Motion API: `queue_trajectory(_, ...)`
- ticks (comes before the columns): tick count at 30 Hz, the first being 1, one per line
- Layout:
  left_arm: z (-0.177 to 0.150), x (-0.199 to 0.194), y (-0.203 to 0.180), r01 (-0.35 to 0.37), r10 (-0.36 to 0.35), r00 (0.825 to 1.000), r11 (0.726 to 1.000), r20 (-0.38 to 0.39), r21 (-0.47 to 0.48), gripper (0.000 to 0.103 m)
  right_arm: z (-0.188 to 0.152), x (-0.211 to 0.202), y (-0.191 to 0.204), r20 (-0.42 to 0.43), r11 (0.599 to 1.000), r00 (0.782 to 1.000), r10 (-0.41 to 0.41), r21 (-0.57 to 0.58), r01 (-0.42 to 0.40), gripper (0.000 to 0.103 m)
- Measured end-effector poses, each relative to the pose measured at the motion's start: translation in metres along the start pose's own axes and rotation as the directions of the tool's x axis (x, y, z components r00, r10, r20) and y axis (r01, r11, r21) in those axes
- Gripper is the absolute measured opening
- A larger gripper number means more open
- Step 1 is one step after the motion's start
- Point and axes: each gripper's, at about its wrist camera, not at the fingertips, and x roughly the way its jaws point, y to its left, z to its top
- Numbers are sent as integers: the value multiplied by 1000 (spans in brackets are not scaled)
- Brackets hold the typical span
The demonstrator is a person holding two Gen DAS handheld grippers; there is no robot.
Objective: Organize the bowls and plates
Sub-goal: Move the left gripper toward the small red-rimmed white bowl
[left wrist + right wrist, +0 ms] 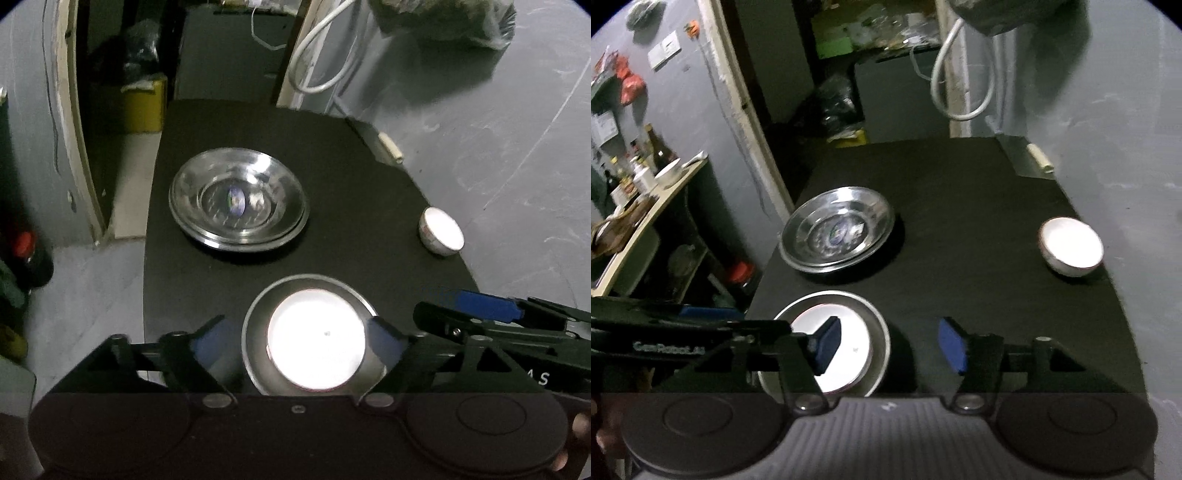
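Observation:
On the black table point(351, 166) a white bowl point(317, 350) sits inside a steel bowl point(255, 321) at the near edge. My left gripper point(299, 339) is open, its blue pads flanking this pair without pressing on it. The right gripper's blue-padded finger point(484, 308) shows at the right. In the right wrist view my right gripper point(890, 347) is open and empty, one finger over the white bowl point(853, 343), the other over bare table. Stacked steel plates point(238, 206) point(836, 232) lie far left. A small white bowl point(441, 230) point(1071, 245) stands at the right edge.
A grey wall runs along the table's right side, with a white cable loop point(321, 55) and a plastic bag point(443, 18) hanging above. A dark doorway opens behind the table. A side shelf with bottles point(646, 170) stands to the left.

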Motion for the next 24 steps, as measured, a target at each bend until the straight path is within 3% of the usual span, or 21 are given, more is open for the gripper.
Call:
queue_trajectory(5,2,-13,-7,24,-27,996,999,80,32,102,-1,-14,-14,52,997,998,-33,67,29,91)
queue_trajectory(9,6,-19,-15,35,-45,988,997,147,66,102,-2,-21,-26,89,993,994,-60,103,50,103)
queue_trajectory(17,31,-7,-41,-19,-9,979,991,203,135,102,-6,-22,-58,154,977,976,-152,174,125,103)
queue_trajectory(24,60,19,-69,-51,7,976,978,216,201,102,-17,-5,-93,141,951,966,-217,255,176,103)
